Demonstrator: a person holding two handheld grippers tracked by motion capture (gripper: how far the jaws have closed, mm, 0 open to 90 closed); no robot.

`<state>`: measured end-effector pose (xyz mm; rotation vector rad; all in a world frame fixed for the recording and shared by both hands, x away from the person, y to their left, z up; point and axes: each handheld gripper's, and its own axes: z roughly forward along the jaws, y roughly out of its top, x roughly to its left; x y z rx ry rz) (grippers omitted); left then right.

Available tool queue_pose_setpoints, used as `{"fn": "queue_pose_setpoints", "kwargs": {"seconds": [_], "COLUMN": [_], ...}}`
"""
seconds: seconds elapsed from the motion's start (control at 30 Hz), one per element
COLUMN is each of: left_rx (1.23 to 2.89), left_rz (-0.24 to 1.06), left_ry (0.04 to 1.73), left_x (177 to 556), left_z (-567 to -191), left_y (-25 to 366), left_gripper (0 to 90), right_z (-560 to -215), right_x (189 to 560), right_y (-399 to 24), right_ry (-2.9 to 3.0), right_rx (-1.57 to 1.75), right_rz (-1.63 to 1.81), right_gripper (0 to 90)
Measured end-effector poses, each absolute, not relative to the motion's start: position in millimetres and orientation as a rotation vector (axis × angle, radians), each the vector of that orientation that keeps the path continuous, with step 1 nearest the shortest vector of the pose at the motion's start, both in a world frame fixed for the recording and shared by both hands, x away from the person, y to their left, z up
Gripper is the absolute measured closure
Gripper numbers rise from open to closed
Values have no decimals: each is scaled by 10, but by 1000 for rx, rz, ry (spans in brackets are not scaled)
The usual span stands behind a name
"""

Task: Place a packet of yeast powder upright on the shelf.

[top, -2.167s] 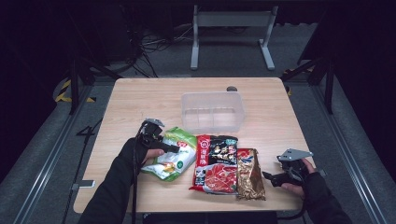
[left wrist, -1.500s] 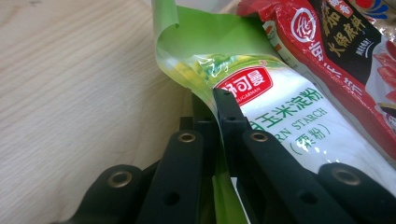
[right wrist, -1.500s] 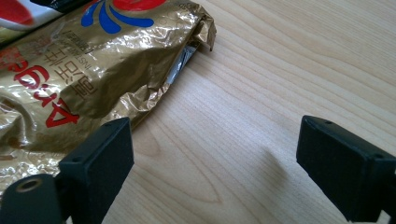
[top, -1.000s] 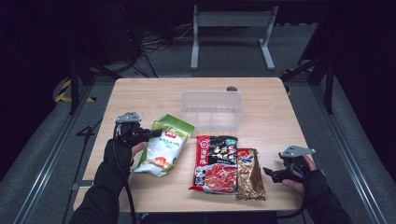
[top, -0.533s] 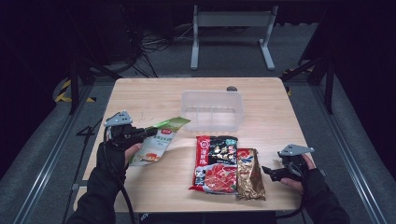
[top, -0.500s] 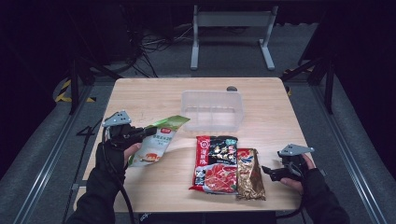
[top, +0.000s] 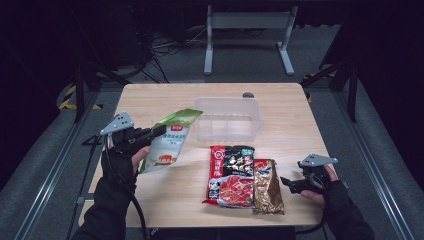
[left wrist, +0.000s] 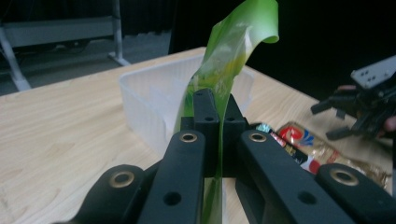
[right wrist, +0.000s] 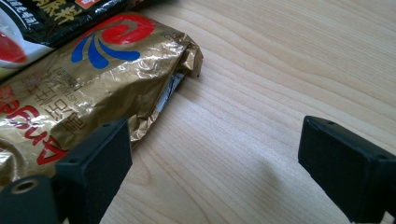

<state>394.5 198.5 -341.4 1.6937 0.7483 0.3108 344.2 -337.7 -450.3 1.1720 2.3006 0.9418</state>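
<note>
green and white, the snack pouch (top: 169,141) hangs in the air just left of the clear plastic tub (top: 227,118), its curled top edge reaching toward the tub's near left corner without touching it. the left gripper (top: 159,131) is clenched on the pouch's edge, and in the left gripper view the black jaws press flat on the thin green film (left wrist: 229,70) with the tub's frosted wall (left wrist: 149,100) right behind it. the pouch's lower end hangs clear of the wooden table (top: 165,200), lifted off the boards.

in front of the tub, well toward the person, lie a red and black packet (top: 230,175) and a gold packet (top: 267,186), side by side and touching. the right gripper (top: 289,184) rests low, far to the front right of the tub, just right of the gold packet. its jaws stand wide apart and grasp nothing; in the right gripper view one jaw sits against the gold packet's (right wrist: 79,93) crinkled edge, the other over bare wood (right wrist: 261,84).
</note>
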Motion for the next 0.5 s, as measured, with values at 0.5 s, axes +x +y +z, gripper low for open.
{"fn": "queue_pose_setpoints", "kwargs": {"seconds": [0.5], "left_rx": [1622], "left_rz": [338], "left_ry": [734], "left_x": [4380], "left_z": [-3154], "left_y": [1599], "left_gripper": [898], "right_z": [-4508], "right_x": [3405], "right_y": [-3415], "right_ry": [2280], "right_rx": [1198], "right_rz": [934], "right_gripper": [105]}}
